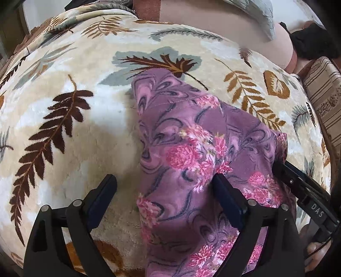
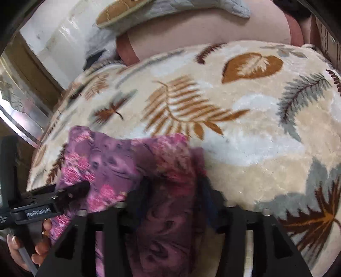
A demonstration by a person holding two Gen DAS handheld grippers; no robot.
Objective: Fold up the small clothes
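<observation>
At the right hand-held gripper (image 2: 172, 187), blur hides any grip on the purple garment (image 2: 110, 162).

Plush cream blanket (image 1: 64, 136) printed with brown, ochre and grey fern leaves, spread over the whole working surface. Behind its far edge lies a long pale pink bolster (image 2: 202, 36) with reddish-brown end bands, and over it a quilted grey cushion (image 1: 255, 15) with ochre leaf stitching. At the right edge in the left wrist view, a beige and brown striped upholstered surface (image 1: 321, 93) and a dark cloth (image 1: 311, 40) beside the bolster. At the left in the right wrist view, a white wall (image 2: 61, 32), a wooden frame (image 2: 32, 70) and a shiny metal rail (image 2: 19, 119). Soft, even daylight.
</observation>
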